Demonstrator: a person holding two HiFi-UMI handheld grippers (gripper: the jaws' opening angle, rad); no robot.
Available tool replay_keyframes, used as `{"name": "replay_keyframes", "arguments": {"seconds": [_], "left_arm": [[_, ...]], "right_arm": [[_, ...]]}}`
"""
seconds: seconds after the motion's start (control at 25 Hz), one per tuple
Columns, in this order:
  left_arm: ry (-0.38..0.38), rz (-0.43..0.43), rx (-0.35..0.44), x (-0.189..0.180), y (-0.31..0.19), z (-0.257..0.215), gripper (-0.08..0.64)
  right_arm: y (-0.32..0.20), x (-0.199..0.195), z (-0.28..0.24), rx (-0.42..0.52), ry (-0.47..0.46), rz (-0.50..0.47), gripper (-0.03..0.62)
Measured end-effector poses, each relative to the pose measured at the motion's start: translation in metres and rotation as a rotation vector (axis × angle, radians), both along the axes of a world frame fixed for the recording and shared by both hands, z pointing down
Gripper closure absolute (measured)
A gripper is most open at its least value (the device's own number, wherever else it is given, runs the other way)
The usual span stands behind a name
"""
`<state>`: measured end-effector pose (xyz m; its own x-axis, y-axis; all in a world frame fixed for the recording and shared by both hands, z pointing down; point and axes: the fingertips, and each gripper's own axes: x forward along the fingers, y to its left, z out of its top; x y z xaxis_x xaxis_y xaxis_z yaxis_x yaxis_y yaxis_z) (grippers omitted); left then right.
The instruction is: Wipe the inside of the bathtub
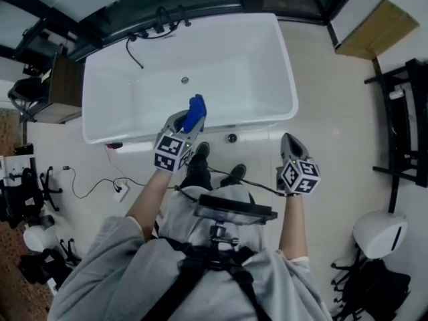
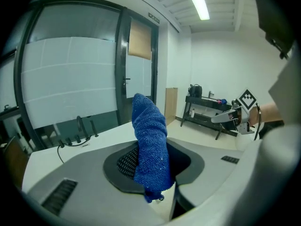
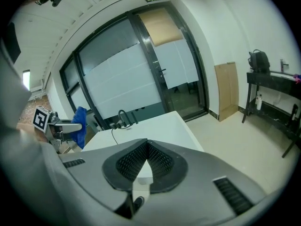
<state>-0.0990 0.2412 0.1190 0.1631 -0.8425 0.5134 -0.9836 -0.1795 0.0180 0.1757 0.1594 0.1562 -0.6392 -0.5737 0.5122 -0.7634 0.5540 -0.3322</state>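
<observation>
The white bathtub (image 1: 289,72) lies ahead of me, with a drain (image 1: 184,80) in its floor and black taps (image 1: 160,20) on the far rim. My left gripper (image 1: 190,122) is shut on a blue cloth (image 1: 196,111), held above the tub's near rim. In the left gripper view the cloth (image 2: 150,145) stands up from the closed jaws (image 2: 151,169), and the tub rim (image 2: 94,140) shows beyond. My right gripper (image 1: 290,141) hovers over the floor to the right of the tub's near corner. Its jaws (image 3: 146,149) are shut and empty, and the tub (image 3: 155,126) lies ahead.
A black rack (image 1: 401,126) stands at the right, and a cardboard panel (image 1: 378,25) leans at the far right. Cables (image 1: 100,186) and a power strip lie on the floor at the left. A wooden cabinet (image 1: 63,85) stands beside the tub's left end. Glass doors rise behind the tub.
</observation>
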Motion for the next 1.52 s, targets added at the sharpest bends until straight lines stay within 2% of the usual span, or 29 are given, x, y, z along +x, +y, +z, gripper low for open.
{"name": "replay_keyframes", "arguments": {"seconds": [0.24,0.44,1.0,1.32,1.52], "left_arm": [[-0.038,-0.054,0.014,-0.044,0.043,-0.012,0.439],[-0.042,-0.071,0.023,-0.078,0.068,-0.012,0.440],[0.006,-0.121,0.041,-0.208,0.150,-0.004,0.439],[0.014,-0.120,0.036,-0.231,0.168,0.000,0.439],[0.010,-0.125,0.046,-0.226,0.173,0.000,0.439]], "right_arm": [[0.026,-0.037,-0.016,0.031,0.004,-0.050,0.583],[0.039,-0.076,-0.024,0.069,0.028,-0.076,0.583],[0.109,-0.184,-0.027,0.092,0.115,-0.058,0.584],[0.128,-0.209,-0.019,0.078,0.131,-0.066,0.584],[0.130,-0.207,-0.023,0.097,0.130,-0.079,0.584]]}}
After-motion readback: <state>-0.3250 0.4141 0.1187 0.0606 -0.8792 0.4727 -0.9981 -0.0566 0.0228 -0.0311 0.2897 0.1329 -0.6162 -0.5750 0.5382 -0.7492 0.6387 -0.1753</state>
